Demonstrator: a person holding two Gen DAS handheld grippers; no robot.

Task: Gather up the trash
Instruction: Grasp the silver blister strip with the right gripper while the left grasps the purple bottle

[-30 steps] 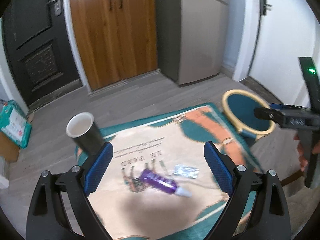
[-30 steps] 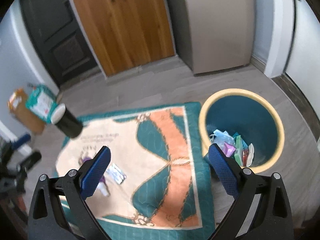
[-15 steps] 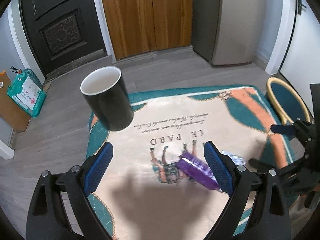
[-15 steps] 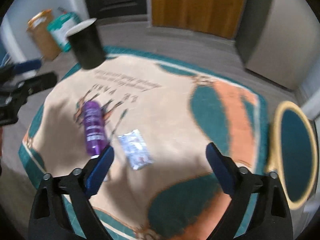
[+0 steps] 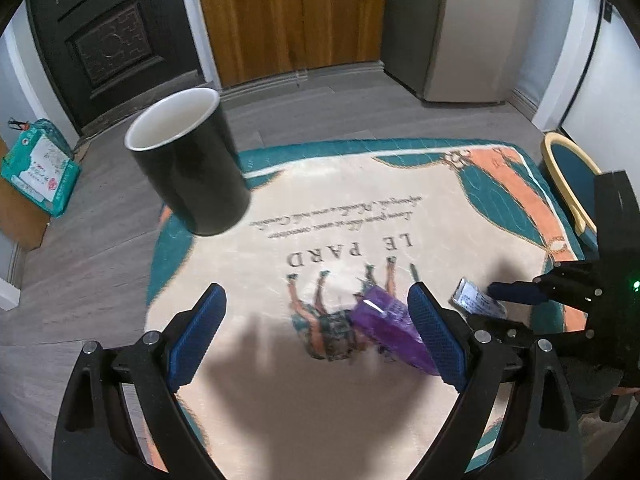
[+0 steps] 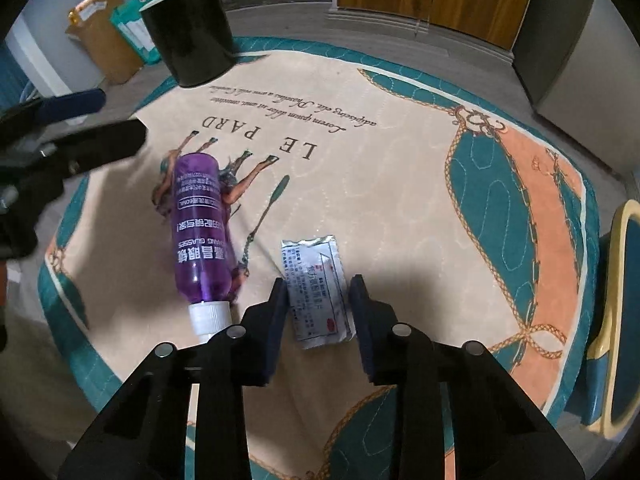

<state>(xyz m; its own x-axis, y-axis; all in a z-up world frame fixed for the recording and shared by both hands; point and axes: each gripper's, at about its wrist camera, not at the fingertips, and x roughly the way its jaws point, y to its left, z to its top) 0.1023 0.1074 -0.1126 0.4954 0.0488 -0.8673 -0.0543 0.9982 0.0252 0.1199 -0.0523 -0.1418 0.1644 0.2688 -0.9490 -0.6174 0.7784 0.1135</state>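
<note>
The silver foil sachet [image 6: 318, 288] lies flat on the rug [image 6: 400, 184], between my right gripper [image 6: 319, 292] fingers, which are part-closed around it but not yet clenched. Being so thin, I judge it may slide out. The purple bottle [image 6: 202, 232] beside it could get knocked. My left gripper [image 5: 316, 332] hangs released, holding nothing.

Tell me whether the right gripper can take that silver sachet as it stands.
Probably yes. The right gripper is open with its fingers either side of the silver sachet, which lies flat on the rug. The purple bottle lies apart to the left, so nothing blocks it.
</note>
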